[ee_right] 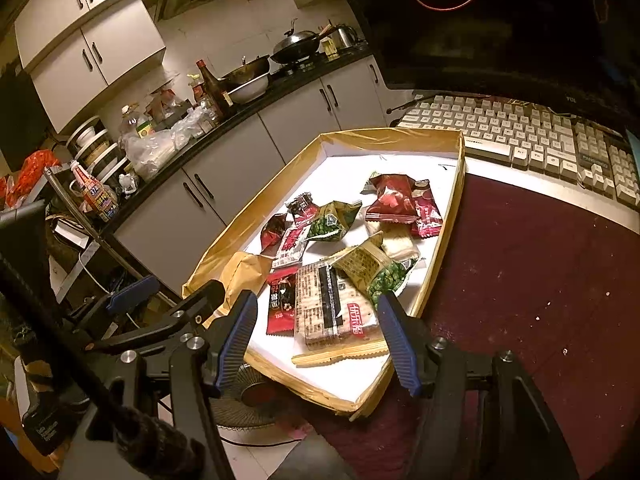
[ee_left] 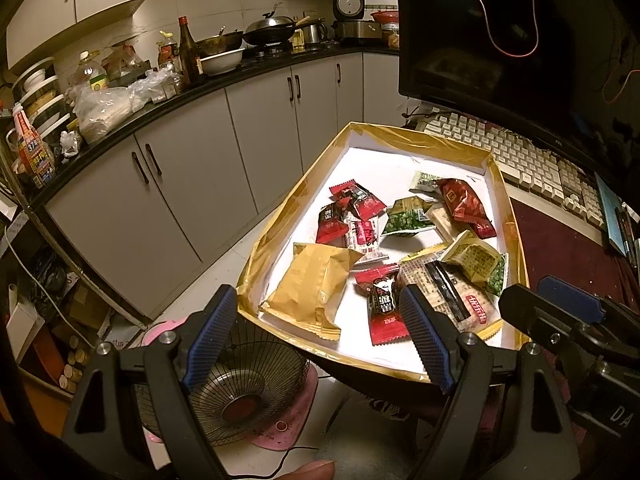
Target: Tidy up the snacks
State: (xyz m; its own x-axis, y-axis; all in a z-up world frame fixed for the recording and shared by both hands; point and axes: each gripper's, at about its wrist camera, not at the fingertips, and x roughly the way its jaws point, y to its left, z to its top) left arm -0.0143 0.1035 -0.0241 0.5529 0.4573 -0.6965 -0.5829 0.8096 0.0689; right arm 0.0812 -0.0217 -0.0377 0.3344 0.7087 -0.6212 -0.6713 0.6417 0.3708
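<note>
Hovering wide open and empty above the gold-rimmed white cardboard tray (ee_right: 440,240) on the table, the left gripper (ee_left: 320,336) and right gripper (ee_right: 320,340) should descend squarely onto one loose, jumbled snack packet (ee_right: 334,304).

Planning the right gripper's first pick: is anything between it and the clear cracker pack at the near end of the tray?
Nothing visible is. The right gripper hangs open just short of the cracker pack, which lies uppermost at the tray's near end; only the low rim sits below the approach.
</note>
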